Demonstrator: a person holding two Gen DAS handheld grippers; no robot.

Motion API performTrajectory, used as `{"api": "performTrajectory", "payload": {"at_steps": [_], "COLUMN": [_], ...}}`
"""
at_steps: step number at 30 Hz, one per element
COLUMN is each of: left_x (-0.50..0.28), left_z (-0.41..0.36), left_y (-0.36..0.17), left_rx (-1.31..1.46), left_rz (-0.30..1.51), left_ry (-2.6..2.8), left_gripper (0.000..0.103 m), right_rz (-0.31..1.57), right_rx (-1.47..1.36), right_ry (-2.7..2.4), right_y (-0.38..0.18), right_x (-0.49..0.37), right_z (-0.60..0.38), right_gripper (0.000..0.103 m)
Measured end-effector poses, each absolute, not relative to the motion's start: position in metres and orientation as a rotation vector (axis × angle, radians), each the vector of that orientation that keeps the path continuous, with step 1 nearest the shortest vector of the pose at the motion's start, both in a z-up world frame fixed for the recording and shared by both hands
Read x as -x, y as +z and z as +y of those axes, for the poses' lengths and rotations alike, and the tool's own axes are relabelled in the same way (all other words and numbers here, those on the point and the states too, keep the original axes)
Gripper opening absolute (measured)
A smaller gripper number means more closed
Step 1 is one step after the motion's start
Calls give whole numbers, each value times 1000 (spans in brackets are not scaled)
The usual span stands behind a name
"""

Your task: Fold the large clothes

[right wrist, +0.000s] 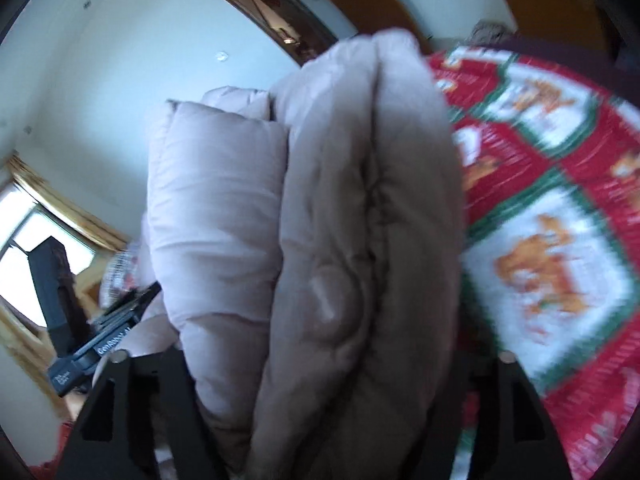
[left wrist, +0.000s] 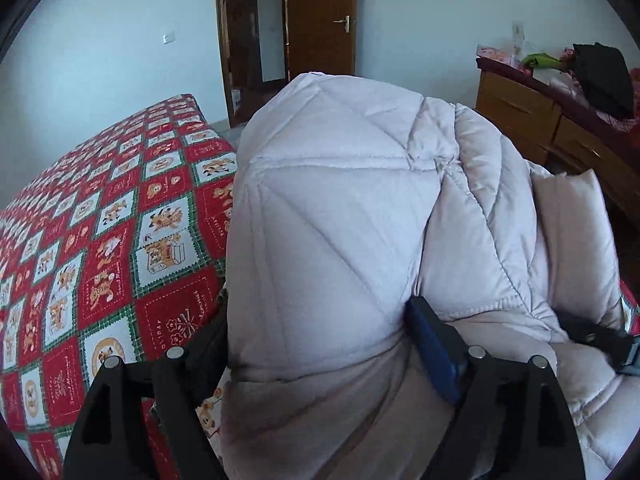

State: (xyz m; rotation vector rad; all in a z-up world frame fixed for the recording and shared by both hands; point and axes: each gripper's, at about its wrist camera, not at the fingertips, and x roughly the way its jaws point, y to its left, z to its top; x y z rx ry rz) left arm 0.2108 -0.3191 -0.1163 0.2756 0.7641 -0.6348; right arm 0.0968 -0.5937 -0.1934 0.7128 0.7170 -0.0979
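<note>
A pale pink quilted puffer coat [left wrist: 340, 208] fills the middle of the left wrist view, bunched in thick folds above the bed. My left gripper [left wrist: 316, 344] is shut on a wide fold of it; the blue pad of one finger [left wrist: 434, 354] presses into the fabric. The right gripper shows at the far right of that view [left wrist: 596, 338], against the coat. In the right wrist view the coat [right wrist: 340, 240] stands as stacked padded layers between the fingers. My right gripper [right wrist: 320, 368] is shut on these layers. The left gripper [right wrist: 100, 344] appears at the lower left, partly hidden.
The bed carries a red, green and white patchwork cover [left wrist: 100, 240], also blurred in the right wrist view [right wrist: 552, 240]. A wooden dresser [left wrist: 540, 120] with clothes on top stands at the right. A brown door [left wrist: 320, 16] and open doorway are behind. A window [right wrist: 24, 248] is left.
</note>
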Motion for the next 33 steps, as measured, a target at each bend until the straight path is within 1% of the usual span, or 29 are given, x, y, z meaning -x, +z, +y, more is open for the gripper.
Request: {"api": "performTrajectory", "payload": {"at_steps": [2,5,6,7,8,9,10,12,13,14,15,18,25,28,33], "left_x": [-210,-208,-207,-205,-205,-205,-205,-207,-208,-209,-209,-209,-215,-219,-220], "left_z": [-320,-325,-327,-329,-331,-331,-332,-333,-332,-332,-332,-336,-347,-351,-349], "left_y": [-116,-116,-116,-115,-115,-115,-115,-115,-116,-116,-116,-116,-118,-121,-121], "left_rx": [-276,-289,-299,-313,-320,-323,-327,-331,-327,-324,-322,-327,-332,-333,-330], "left_rz": [763,757,751,745,745,747,752,757,760,763,765,762,786,795,806], "left_ry": [-625,-603,-595,-586,-581,-577,-574,-570,-570,-569,-570,-571,-571,-565,-572], "left_gripper": [85,85,85,85,85,85,85,85,85,85,85,85,90,93,93], "right_rz": [688,594,569,535,525,536,558,615,648,672,714,766,772,774,789], "right_rx": [-637,-352,-290,-217,-184,-164,-151,-147,-144,-146,-161,-241,-293,-291,-251], "right_ry": [-174,-356,-388,-410,-395,-356,-335,-328,-340,-353,-377,-384,-399,-413,-437], "right_y": [-174,-130,-119,-107,-98,-91,-91,-100,-104,-103,-115,-132,-156,-151,-147], "right_x": [-86,-81,-68,-73,-83,-101,-115,-130,-125,-126,-133,-108,-101,-102,-103], "right_z": [-591,-569,-570,-565,-558,-558,-558,-559,-567,-566,-576,-578,-583,-581,-577], "right_gripper": [74,74,72,67,64,58,46,34,30,30,30,31,31,31,30]}}
